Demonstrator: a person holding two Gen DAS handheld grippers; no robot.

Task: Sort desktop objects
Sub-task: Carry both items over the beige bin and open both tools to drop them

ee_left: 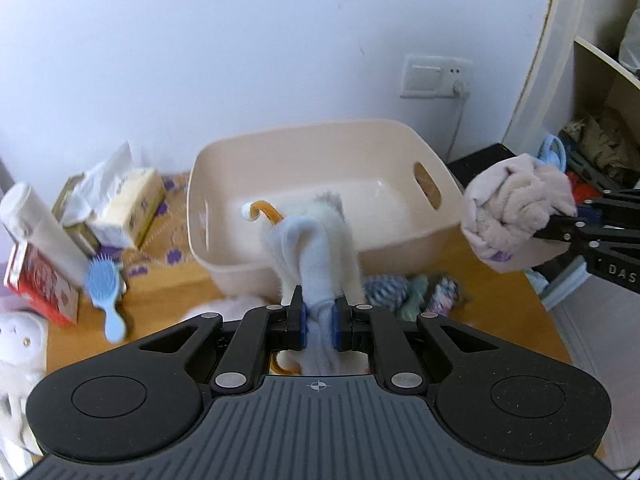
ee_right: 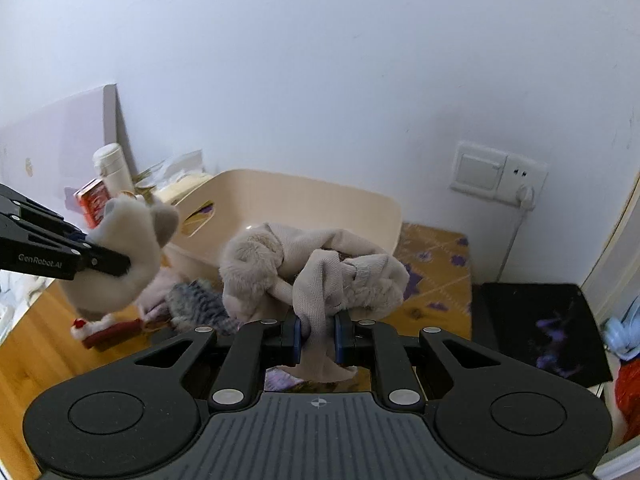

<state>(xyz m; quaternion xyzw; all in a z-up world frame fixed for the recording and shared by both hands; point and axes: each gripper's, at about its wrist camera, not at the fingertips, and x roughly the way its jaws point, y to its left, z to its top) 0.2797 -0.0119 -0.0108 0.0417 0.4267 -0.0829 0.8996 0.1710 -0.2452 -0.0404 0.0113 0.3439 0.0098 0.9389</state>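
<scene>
Transport is the step in hand: left gripper (ee_left: 319,312) fingers pinch a white plush toy (ee_left: 316,232), right gripper (ee_right: 317,330) fingers clamp a beige cloth bundle (ee_right: 320,272), both aloft near the surface's far edge, needing release over the beige bin (ee_left: 320,152).

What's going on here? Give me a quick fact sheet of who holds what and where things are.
left gripper: shut on white plush toy
right gripper: shut on beige fuzzy cloth
beige bin: on the desk, looks empty
blue hairbrush: left of bin
tissue box: behind the brush
knitted socks: on the desk before the bin
</scene>
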